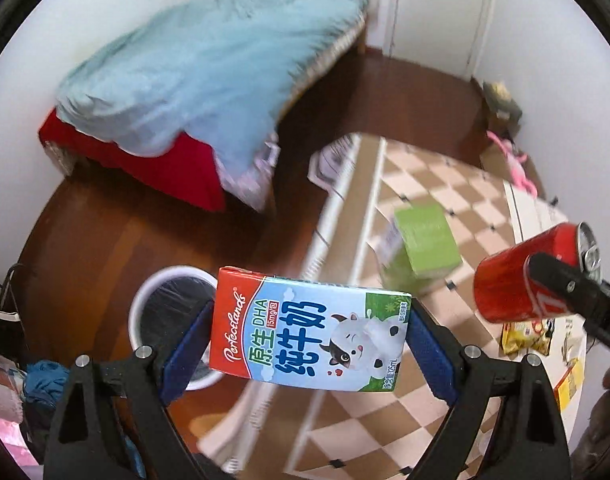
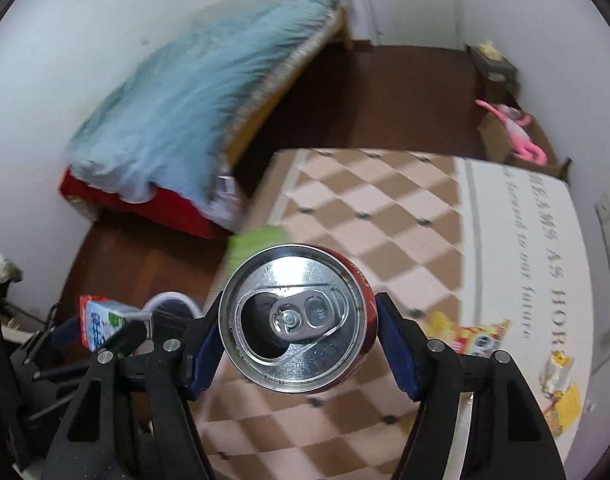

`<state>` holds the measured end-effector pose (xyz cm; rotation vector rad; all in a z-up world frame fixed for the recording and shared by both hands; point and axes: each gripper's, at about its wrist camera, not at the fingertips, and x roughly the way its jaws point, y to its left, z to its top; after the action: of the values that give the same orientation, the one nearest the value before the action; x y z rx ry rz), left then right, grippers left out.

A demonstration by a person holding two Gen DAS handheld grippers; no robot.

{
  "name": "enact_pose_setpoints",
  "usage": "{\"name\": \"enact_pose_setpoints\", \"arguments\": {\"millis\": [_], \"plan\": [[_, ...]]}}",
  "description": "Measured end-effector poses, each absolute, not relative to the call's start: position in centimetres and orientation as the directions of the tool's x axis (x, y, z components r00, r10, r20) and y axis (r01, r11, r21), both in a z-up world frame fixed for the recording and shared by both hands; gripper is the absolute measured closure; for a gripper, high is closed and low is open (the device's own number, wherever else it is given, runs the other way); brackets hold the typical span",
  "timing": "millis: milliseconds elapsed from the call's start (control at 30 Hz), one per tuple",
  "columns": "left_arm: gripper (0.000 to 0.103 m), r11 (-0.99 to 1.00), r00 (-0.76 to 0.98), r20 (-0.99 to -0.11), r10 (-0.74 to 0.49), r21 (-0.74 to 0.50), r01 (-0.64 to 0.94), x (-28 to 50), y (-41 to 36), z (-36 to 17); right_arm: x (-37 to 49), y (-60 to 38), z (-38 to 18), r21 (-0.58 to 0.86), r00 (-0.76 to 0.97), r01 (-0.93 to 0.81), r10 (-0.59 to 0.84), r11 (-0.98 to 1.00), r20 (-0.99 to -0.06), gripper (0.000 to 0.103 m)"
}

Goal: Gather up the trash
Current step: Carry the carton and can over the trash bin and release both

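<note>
The left gripper (image 1: pixel 311 334) pinches the milk carton (image 1: pixel 309 332) in its jaws above the bin (image 1: pixel 161 280) to the left of the bench (image 1: pixel 425 184), while the right gripper (image 2: pixel 299 322) clamps the opened can (image 2: pixel 299 320) over the bench, where tilting may spill dregs.

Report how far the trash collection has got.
Done: nothing visibly binned. In hand: left gripper clamps the milk carton; right gripper clamps the red can. Left: green box and yellow wrappers on the table; bin beside it.
</note>
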<state>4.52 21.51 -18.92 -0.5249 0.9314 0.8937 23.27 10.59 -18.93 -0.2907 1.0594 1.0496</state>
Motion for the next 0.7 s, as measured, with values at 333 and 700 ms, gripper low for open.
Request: {"name": "enact_pose_setpoints", "arguments": {"millis": [333, 700], "plan": [[0.01, 0.441, 0.257, -0.826, 0.503, -0.011, -0.898, -5.3, 26.4, -17.2, 13.7, 18.1, -19.0, 0.367, -0.082, -0.86, 0.613, 0.355, -0.786, 0.032], [0.01, 0.319, 0.2, -0.914, 0.354, -0.083, -0.944, -14.1, 34.0, -27.3, 6.2, 28.1, -31.3, 0.464, -0.266, -0.802, 0.47, 0.377, -0.842, 0.032]]}}
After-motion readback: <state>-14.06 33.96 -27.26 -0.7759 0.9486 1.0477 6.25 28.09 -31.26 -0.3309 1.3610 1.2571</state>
